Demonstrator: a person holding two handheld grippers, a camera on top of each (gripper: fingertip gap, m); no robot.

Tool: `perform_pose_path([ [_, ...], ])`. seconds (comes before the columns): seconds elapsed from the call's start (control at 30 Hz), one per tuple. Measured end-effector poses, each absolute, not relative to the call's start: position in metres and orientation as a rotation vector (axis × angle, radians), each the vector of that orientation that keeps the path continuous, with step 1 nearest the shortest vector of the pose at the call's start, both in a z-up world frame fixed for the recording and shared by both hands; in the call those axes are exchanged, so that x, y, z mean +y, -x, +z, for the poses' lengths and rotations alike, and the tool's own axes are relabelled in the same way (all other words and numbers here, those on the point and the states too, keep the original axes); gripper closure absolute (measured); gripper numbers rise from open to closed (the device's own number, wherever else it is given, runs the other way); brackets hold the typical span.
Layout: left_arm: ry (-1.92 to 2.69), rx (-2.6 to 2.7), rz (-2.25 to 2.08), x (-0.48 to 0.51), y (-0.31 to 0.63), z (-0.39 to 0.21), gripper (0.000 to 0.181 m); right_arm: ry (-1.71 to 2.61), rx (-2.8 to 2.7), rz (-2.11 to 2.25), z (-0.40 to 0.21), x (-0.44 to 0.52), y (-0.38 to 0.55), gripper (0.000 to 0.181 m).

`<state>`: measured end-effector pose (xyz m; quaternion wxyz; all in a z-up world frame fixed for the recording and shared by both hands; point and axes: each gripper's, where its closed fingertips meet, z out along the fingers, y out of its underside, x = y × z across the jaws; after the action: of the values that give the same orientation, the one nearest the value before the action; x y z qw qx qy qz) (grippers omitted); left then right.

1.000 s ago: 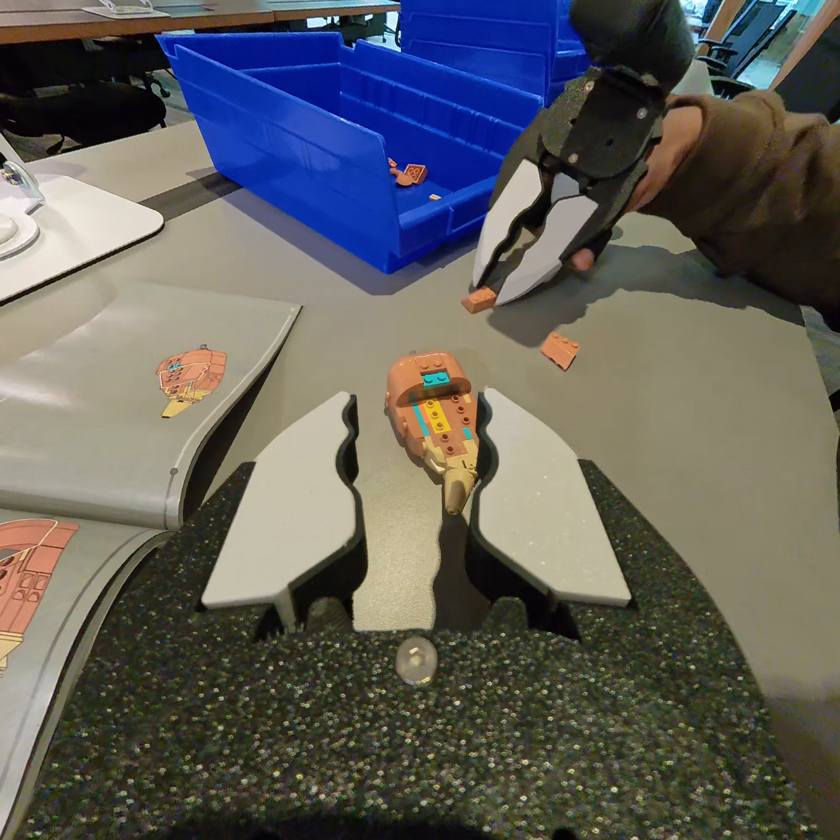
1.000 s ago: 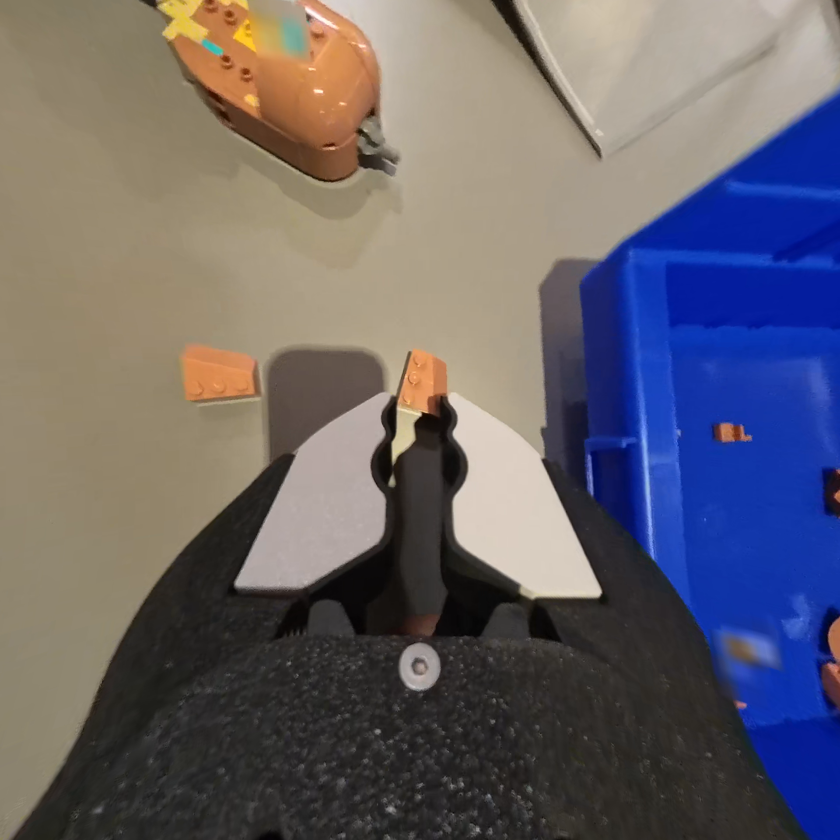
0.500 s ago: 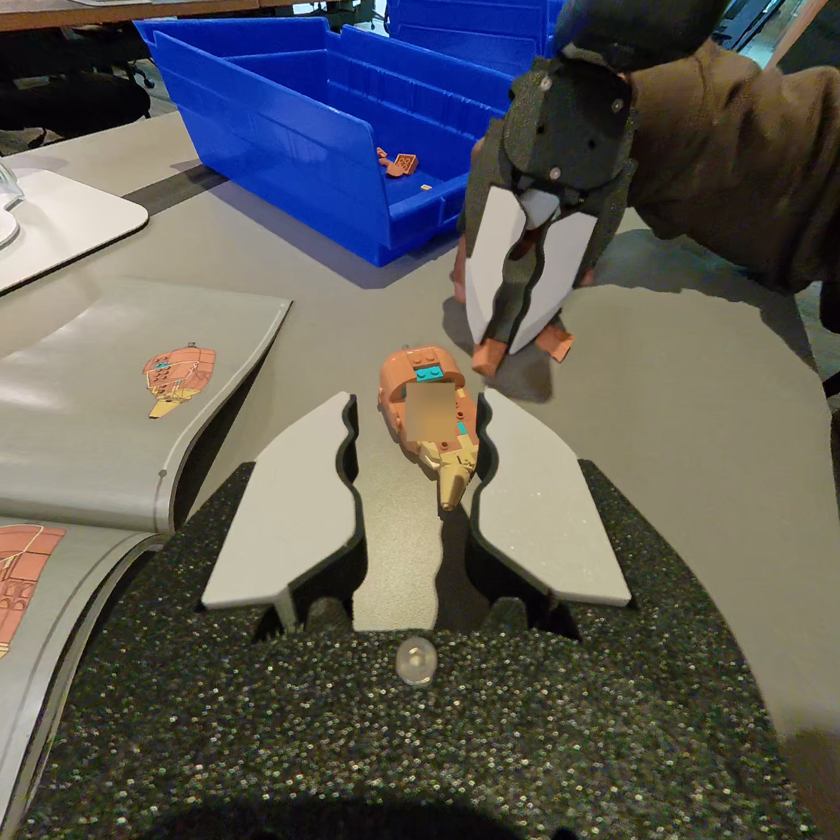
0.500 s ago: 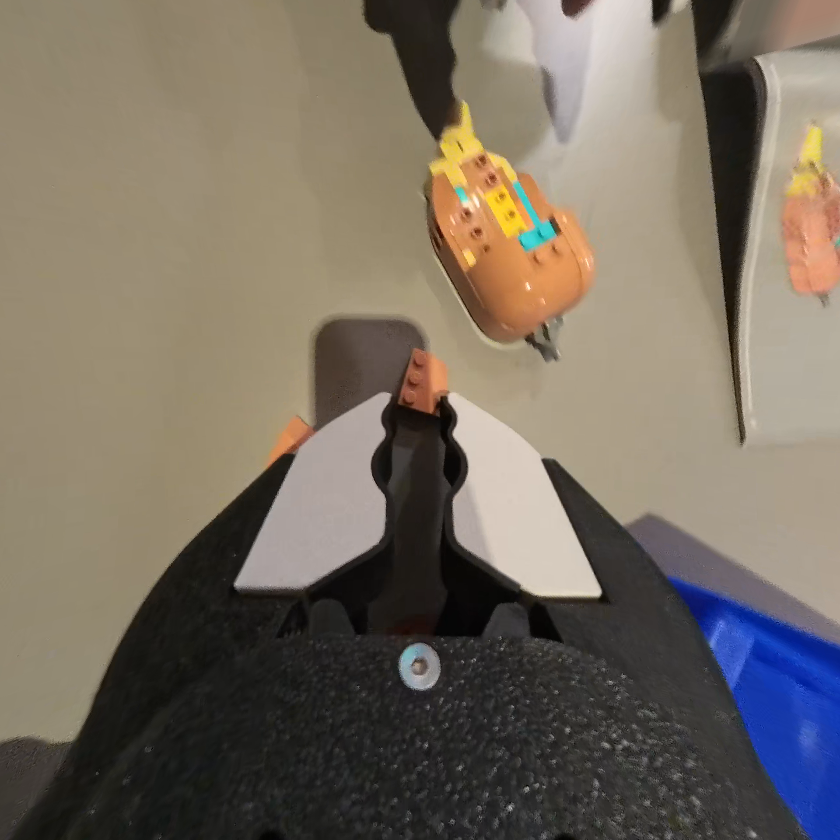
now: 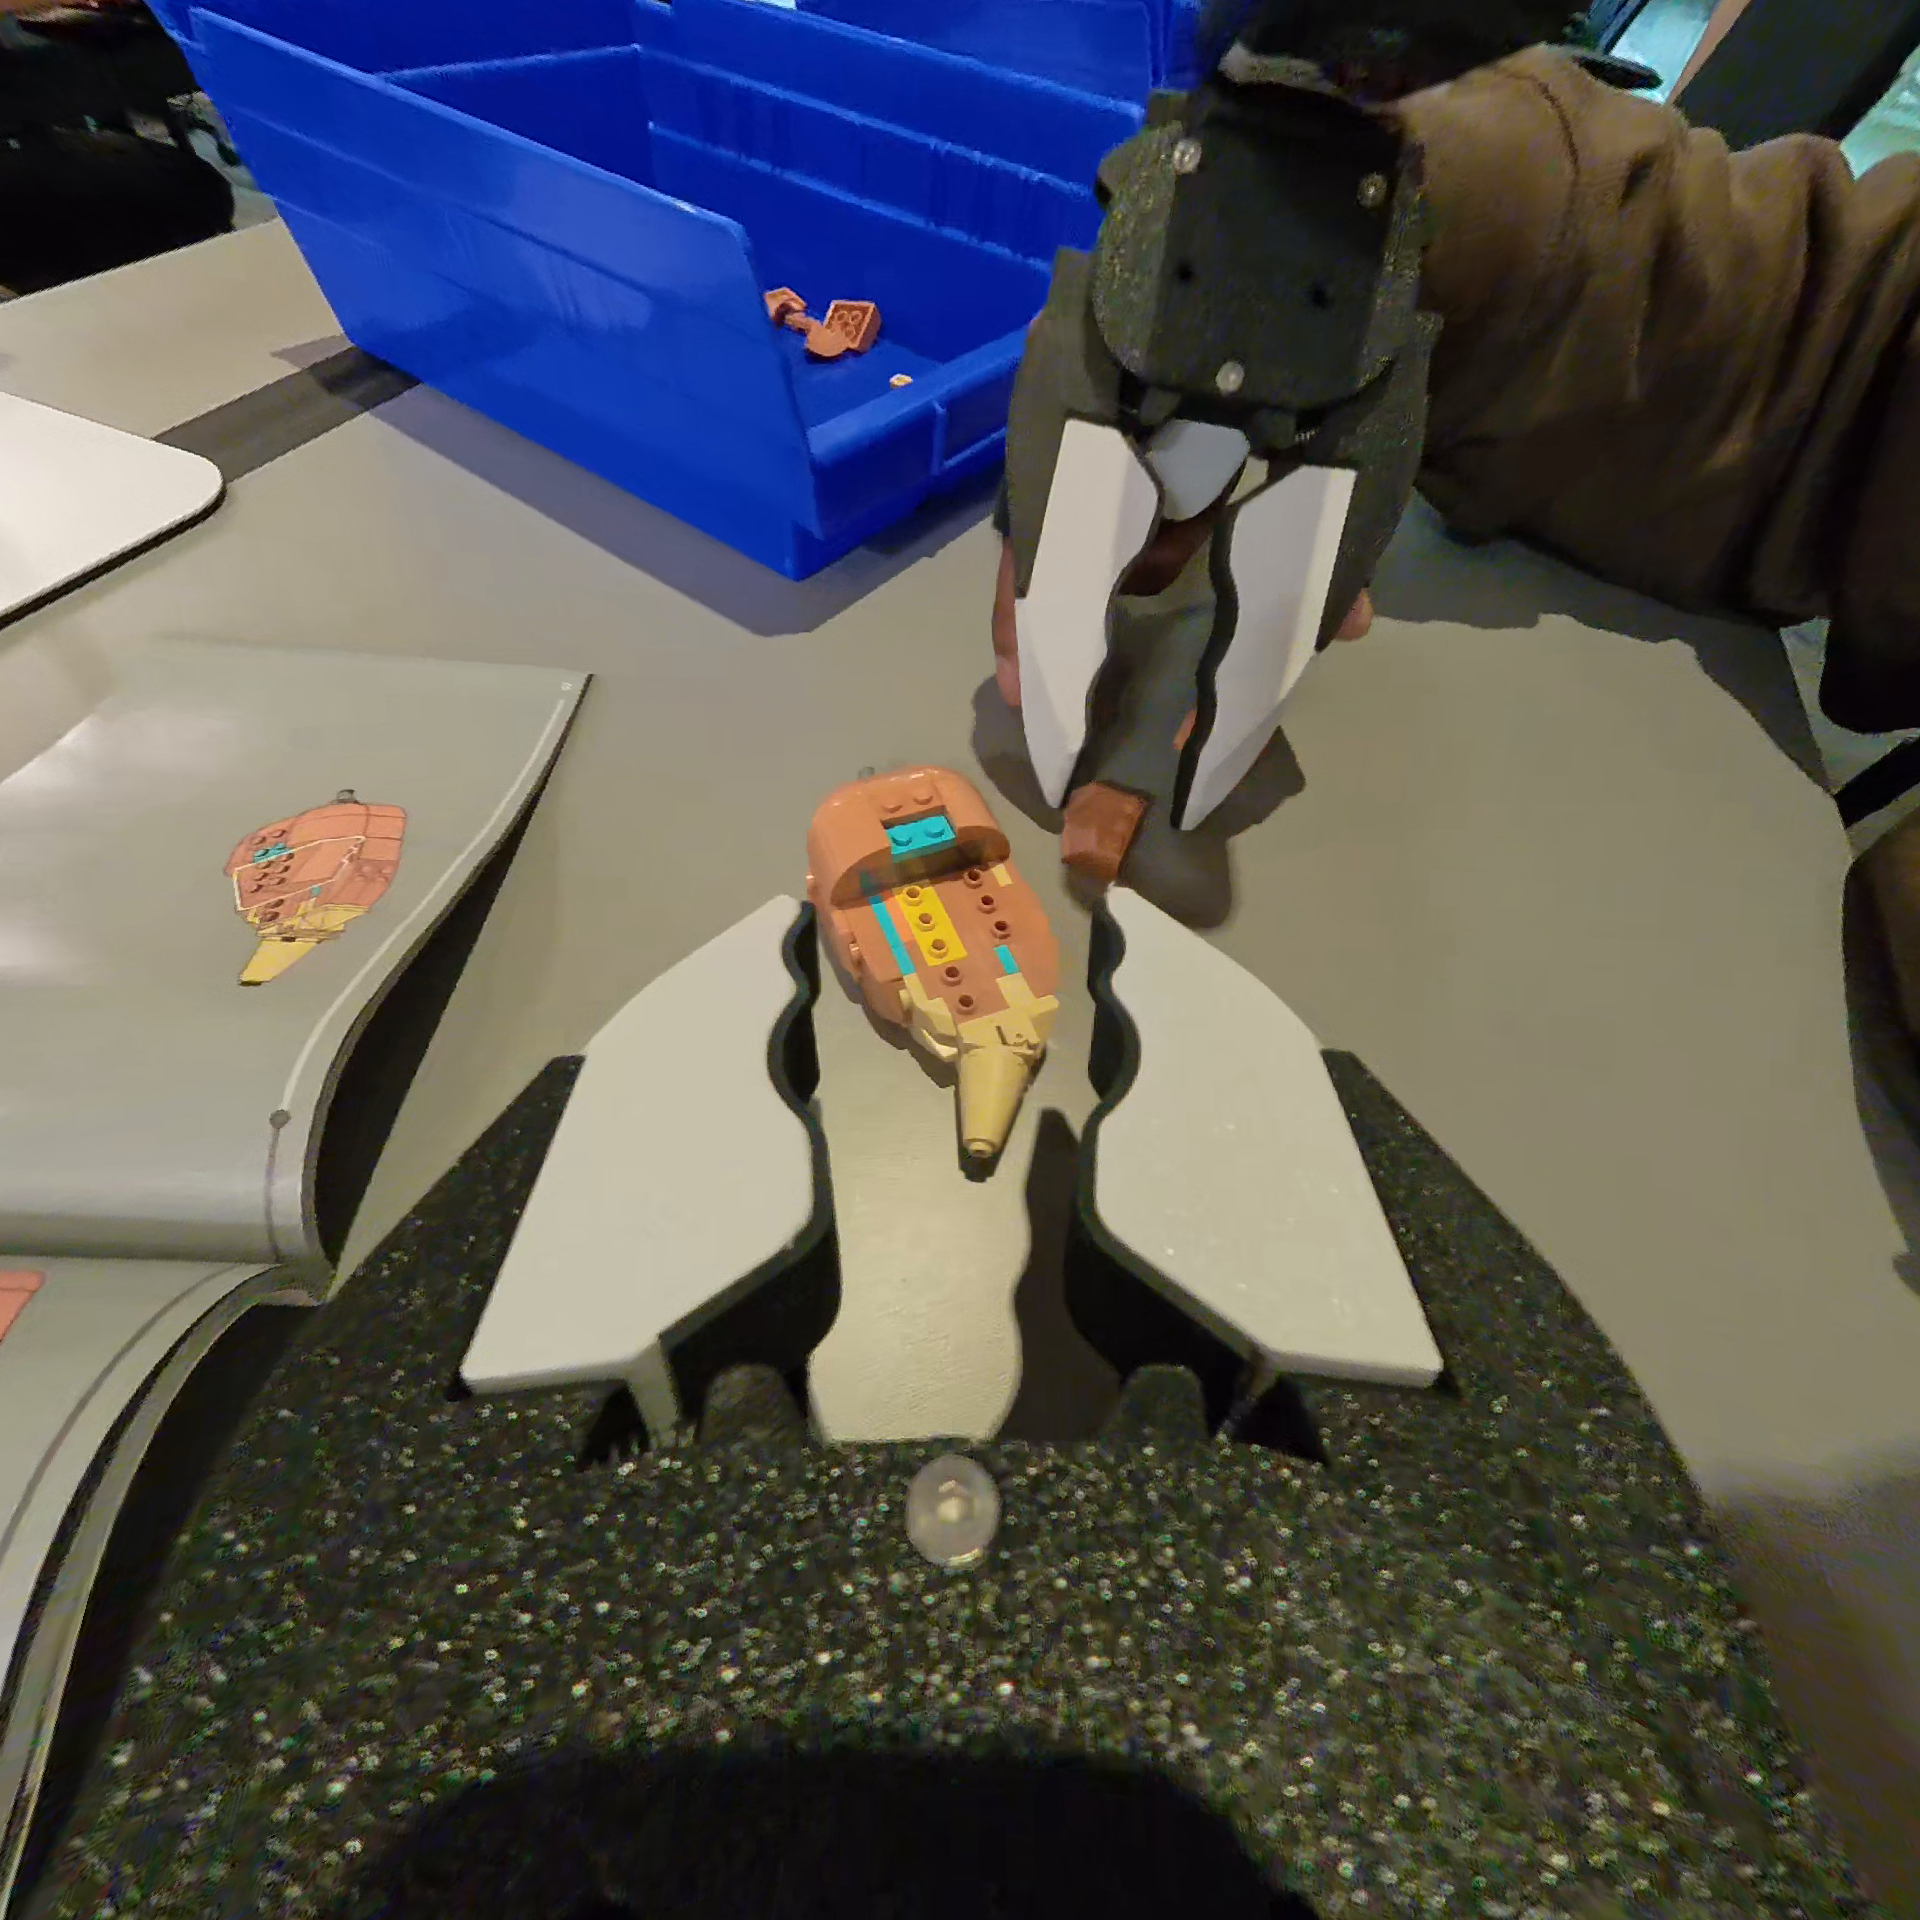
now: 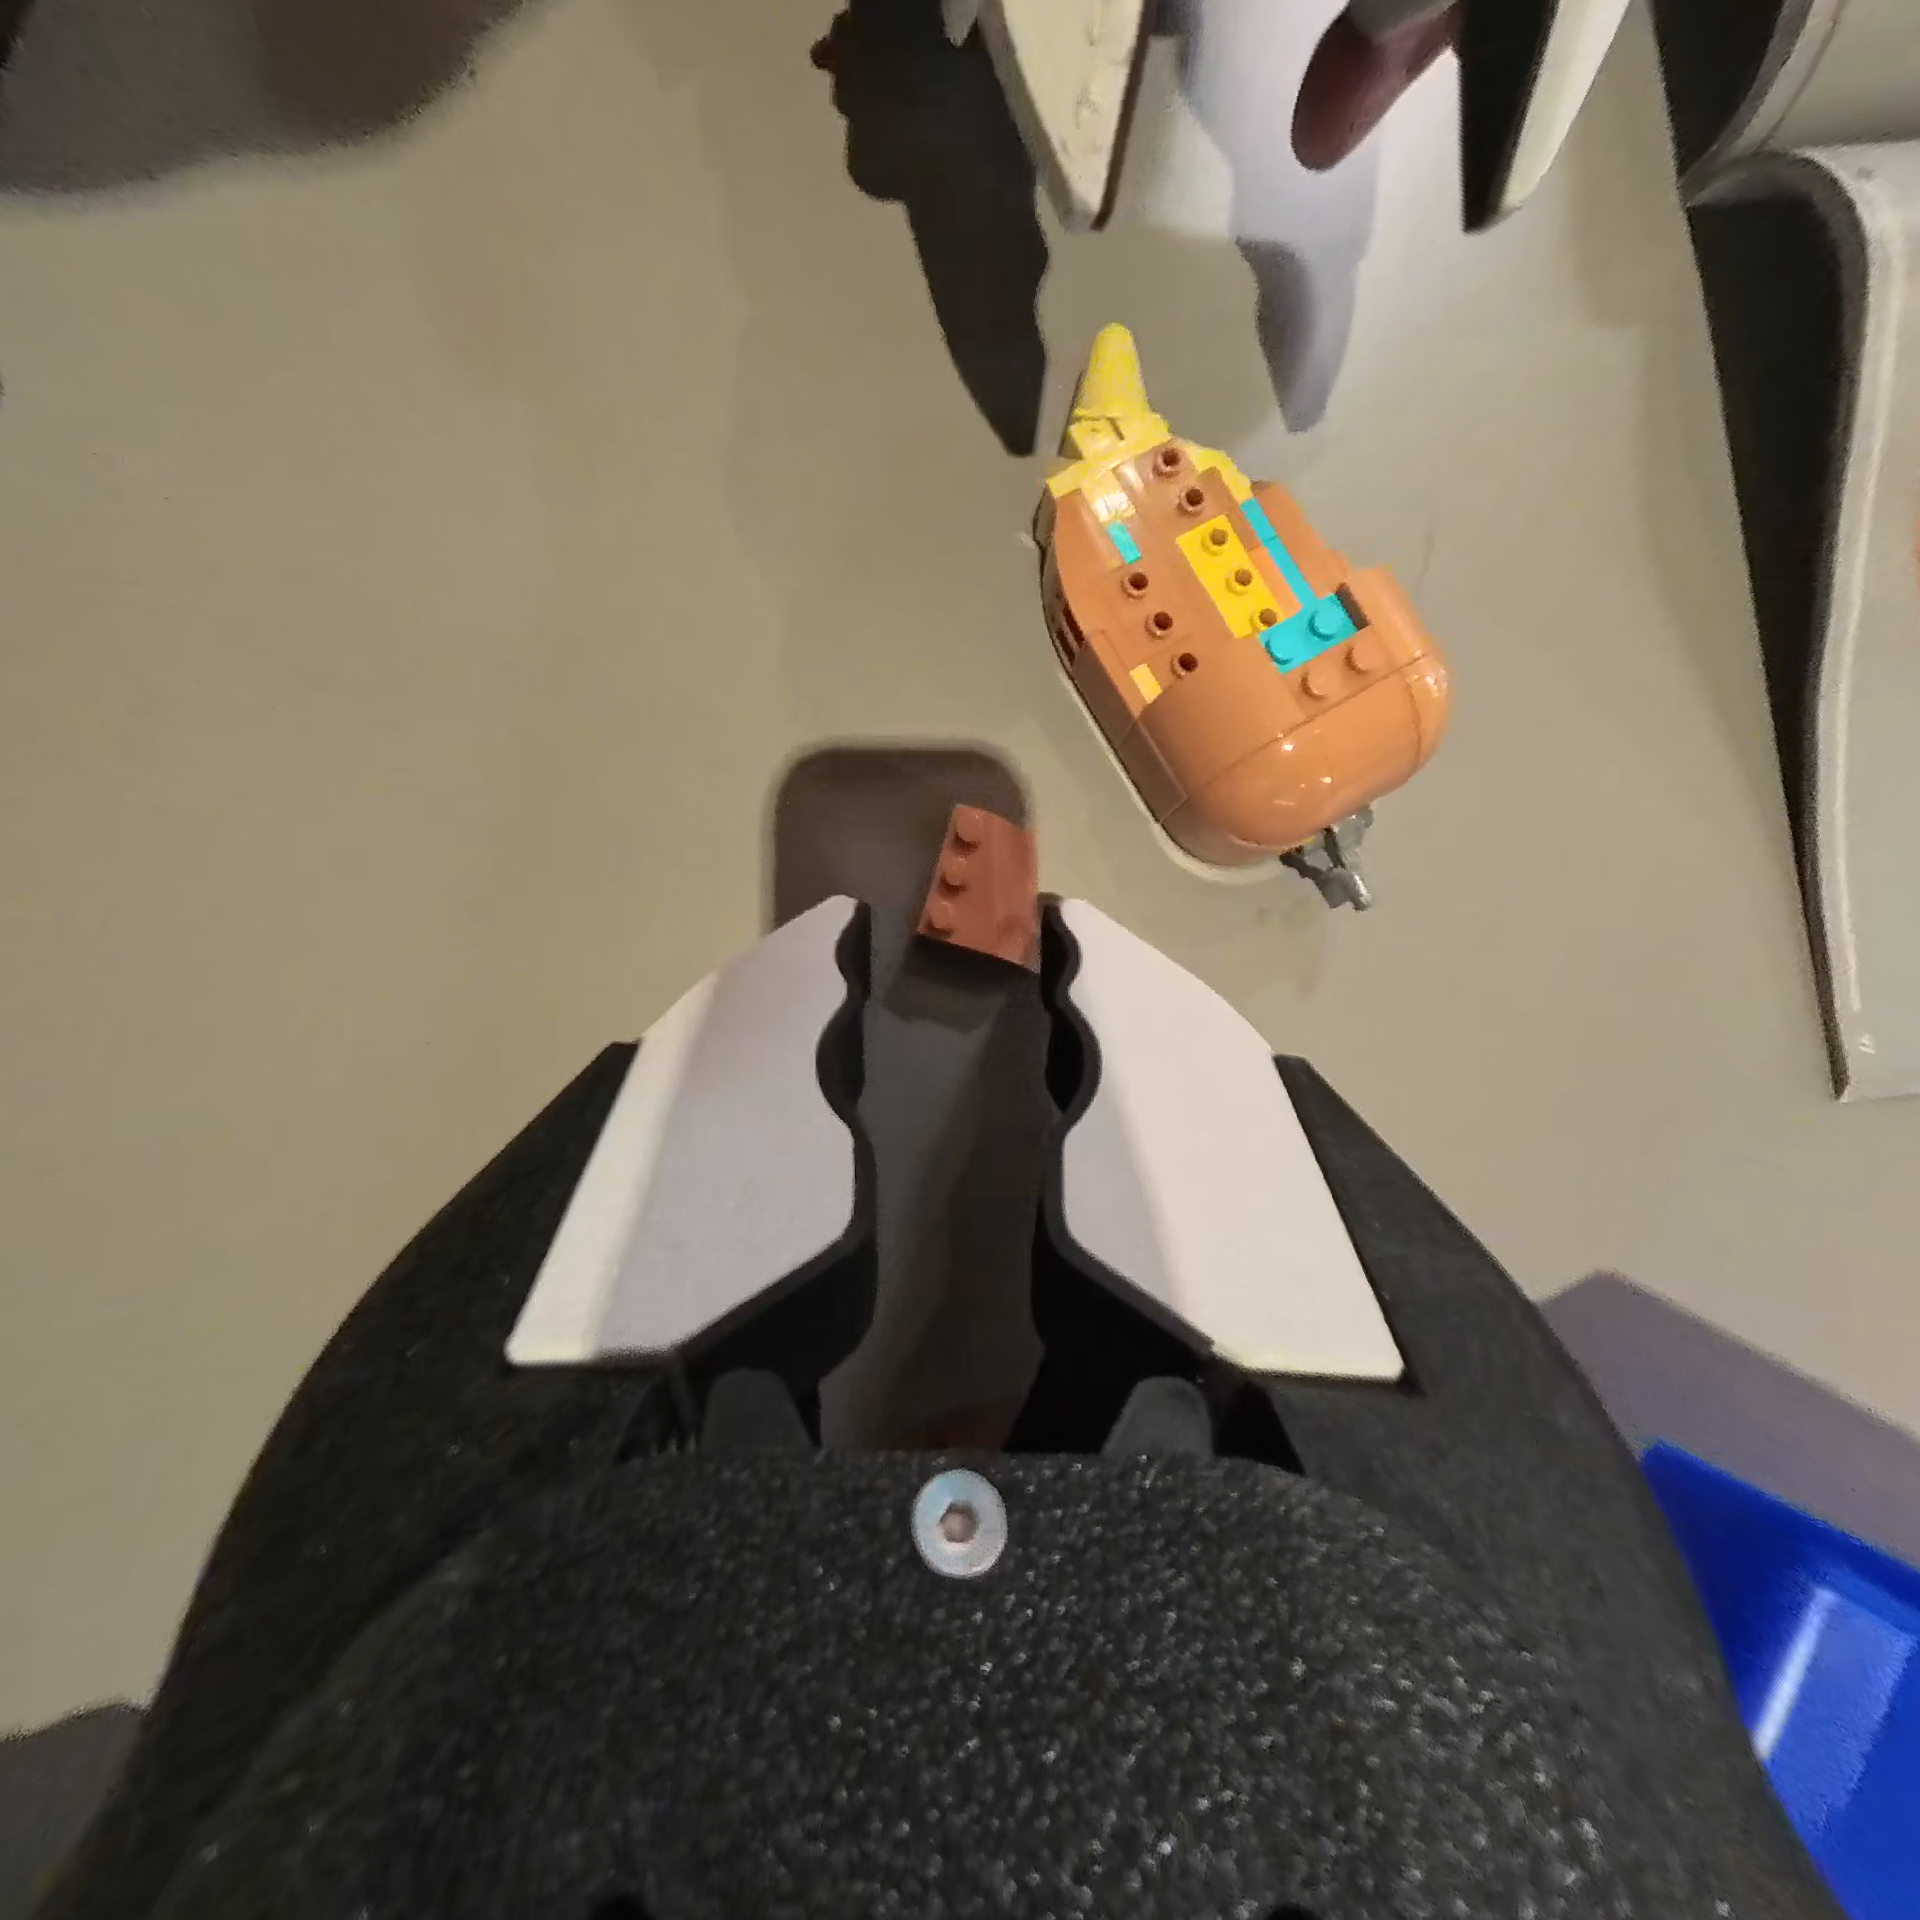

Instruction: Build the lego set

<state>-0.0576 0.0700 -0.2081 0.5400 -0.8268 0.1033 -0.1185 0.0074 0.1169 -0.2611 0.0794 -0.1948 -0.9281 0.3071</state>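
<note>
Only from the left wrist: gaping left gripper (image 5: pixel 951 914), right gripper (image 5: pixel 1117 821) pinching brick (image 5: pixel 1101 826).

At the centre of the left wrist view lay a salmon-orange brick-built lego model (image 5: pixel 928 925) with a turquoise plate, a yellow studded strip, dark red studs and a tan cone nose. Up and to its right, a small reddish-brown sloped lego brick (image 5: pixel 1103 826) looked dark in shadow. The moulded plastic bin (image 5: pixel 540 260) at upper centre was bright blue. The smooth table top (image 5: pixel 1507 987) was plain grey. The open instruction booklet (image 5: pixel 239 935) at left had pale grey pages printed with an orange and tan figure.
</note>
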Motion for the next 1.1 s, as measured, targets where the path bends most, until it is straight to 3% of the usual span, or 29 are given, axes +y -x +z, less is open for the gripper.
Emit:
perform_pose_path([
  [0.3,1.975,0.275,-0.296,0.070,0.052,-0.212,0.131,0.429,-2.733,0.912,-0.259,0.109,-0.002,0.164],
  [0.73,1.968,0.390,-0.301,0.068,0.031,-0.211,0.131,0.202,-2.470,1.010,-0.218,0.089,0.008,0.165],
  [1.1,2.001,0.332,-0.247,0.068,0.052,-0.217,0.131,0.034,-2.672,0.922,-0.220,0.073,0.046,0.164],
])
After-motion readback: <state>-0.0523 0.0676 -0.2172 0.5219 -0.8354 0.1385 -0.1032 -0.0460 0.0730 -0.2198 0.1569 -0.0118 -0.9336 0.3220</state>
